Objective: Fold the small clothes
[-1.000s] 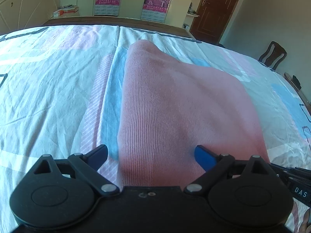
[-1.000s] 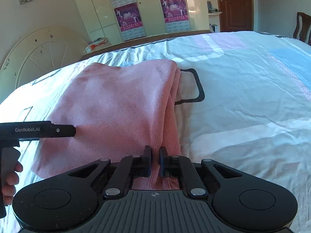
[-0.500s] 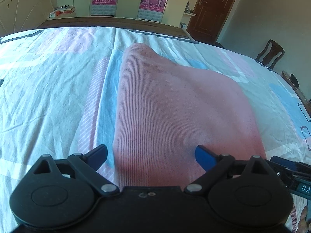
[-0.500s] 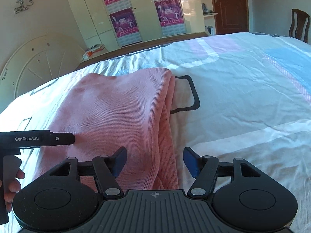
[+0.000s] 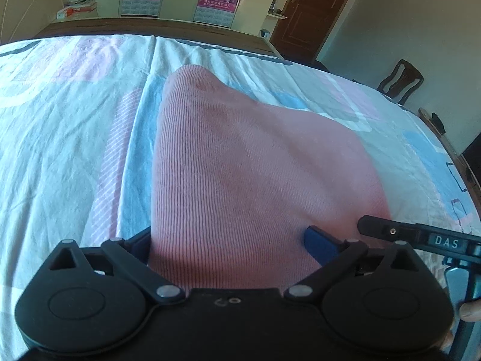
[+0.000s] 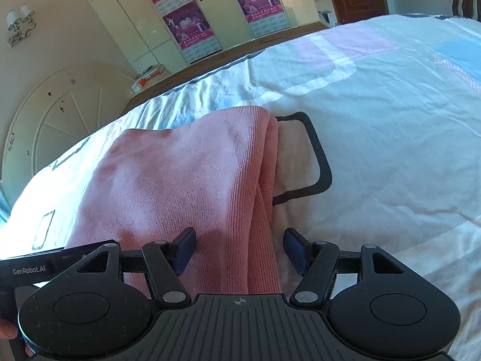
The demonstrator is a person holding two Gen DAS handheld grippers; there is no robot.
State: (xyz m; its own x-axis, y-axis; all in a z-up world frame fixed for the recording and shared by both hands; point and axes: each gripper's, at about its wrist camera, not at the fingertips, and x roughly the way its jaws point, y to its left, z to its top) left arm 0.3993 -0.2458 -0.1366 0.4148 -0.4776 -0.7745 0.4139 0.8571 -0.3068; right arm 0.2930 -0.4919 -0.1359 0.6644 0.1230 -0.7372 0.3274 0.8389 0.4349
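A bed (image 5: pixel 75 138) is covered by a creased white sheet (image 6: pixel 390 126) printed with pale pink and blue blocks and a dark rounded outline. Behind it, cream wardrobe doors (image 6: pixel 132 21) with magenta posters (image 6: pixel 183 24), a brown door (image 5: pixel 312 12) and a wooden chair (image 5: pixel 401 79) are seen. A folded pink sweater (image 5: pixel 240 165), finely ribbed, is laid flat on the bed. The left claw (image 5: pixel 228 240) is spread apart over its near edge; the right claw (image 6: pixel 239 248) is likewise parted, straddling the layered fold, nothing being gripped.
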